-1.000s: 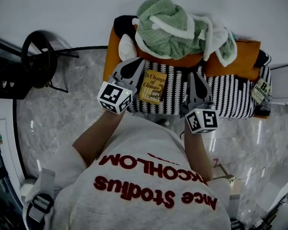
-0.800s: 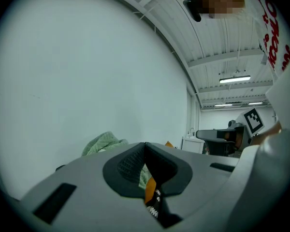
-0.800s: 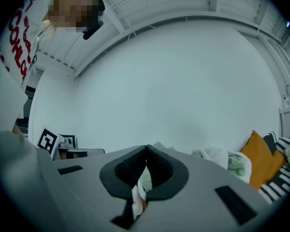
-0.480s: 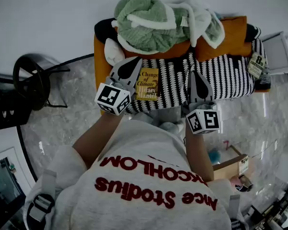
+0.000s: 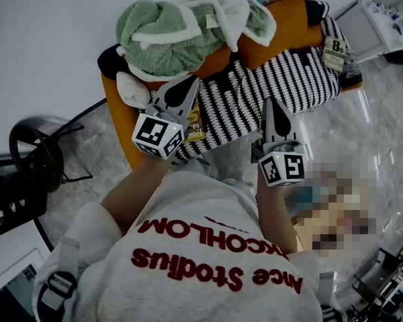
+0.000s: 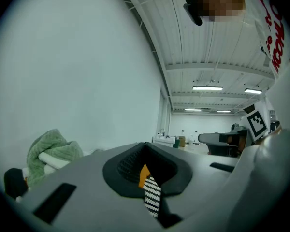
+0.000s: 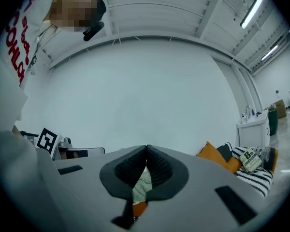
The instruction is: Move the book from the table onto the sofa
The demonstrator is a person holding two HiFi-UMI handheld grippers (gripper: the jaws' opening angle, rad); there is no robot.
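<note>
Far left, a black chair [image 5: 35,158] stands on the marble floor, apart from the orange sofa [image 5: 118,118]. A green-and-white blanket [image 5: 160,33] is heaped at the sofa's back, and a black-and-white striped throw [image 5: 275,86] covers the seat. The left tool [image 5: 187,86] is held level over the sofa's left end with its jaws pressed together and nothing between them, which its own view [image 6: 145,145] shows as well. The book [image 5: 196,122], with a yellow cover, lies flat on the striped throw, just under that tool and partly hidden by it. The right tool [image 5: 273,107] is well apart from the book, over the seat's front edge, also closed and empty [image 7: 146,148]. At the sofa's right end lies a small booklet [image 5: 334,52]
</note>
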